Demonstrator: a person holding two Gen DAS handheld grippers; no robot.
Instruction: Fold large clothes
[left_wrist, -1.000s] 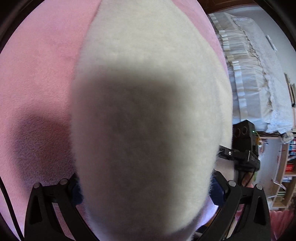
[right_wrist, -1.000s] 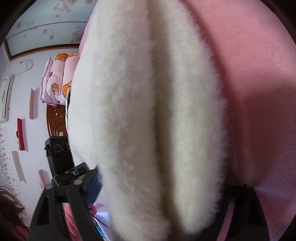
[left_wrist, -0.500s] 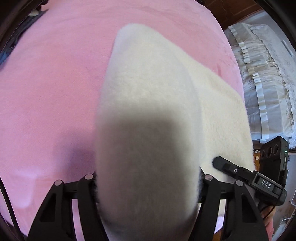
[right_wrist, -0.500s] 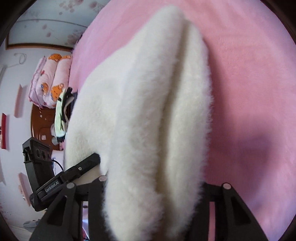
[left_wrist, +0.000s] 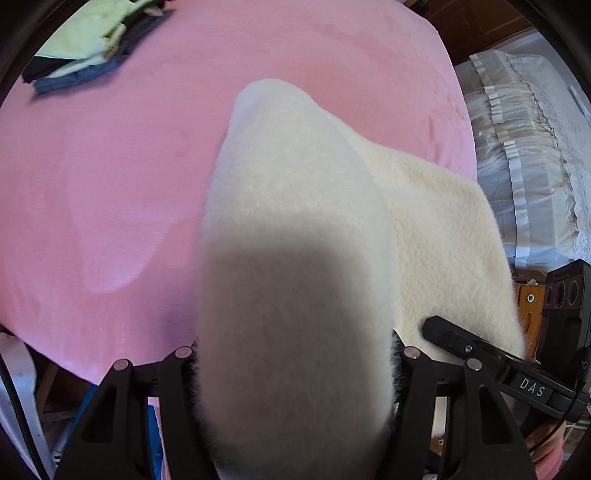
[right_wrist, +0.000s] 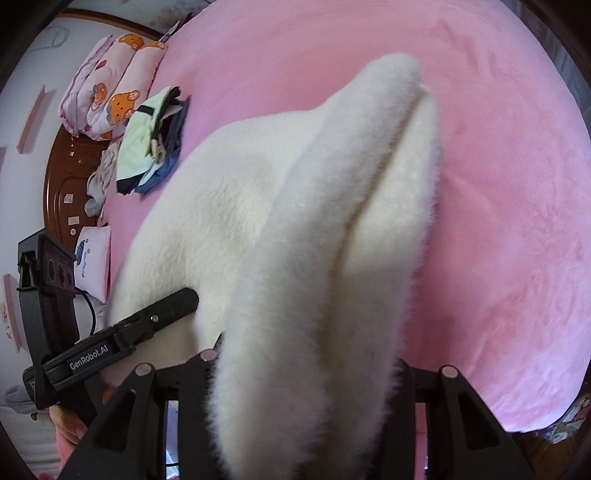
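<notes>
A thick white fleece garment (left_wrist: 295, 206) hangs in a long fold over the pink bed cover (left_wrist: 110, 166). My left gripper (left_wrist: 295, 369) has its jaws closing on a bunched edge of it, and the pile fills the gap and presses against both sides. In the right wrist view the same garment (right_wrist: 229, 206) runs up between the jaws of my right gripper (right_wrist: 306, 369), which is shut on a doubled fold. Each view shows the other gripper beside it, gripping the same edge. The pads are hidden by the fleece.
A pile of folded clothes (right_wrist: 151, 140) lies near the head of the pink bed cover (right_wrist: 498, 184), next to bear-print pillows (right_wrist: 110, 85) and a wooden headboard (right_wrist: 62, 177). White lace-covered bedding (left_wrist: 524, 155) stands beyond the bed's right edge.
Both grippers have risen with the fleece in them, so the bed looks farther off and more of it shows. Both pairs of jaws have narrowed onto the fleece.
</notes>
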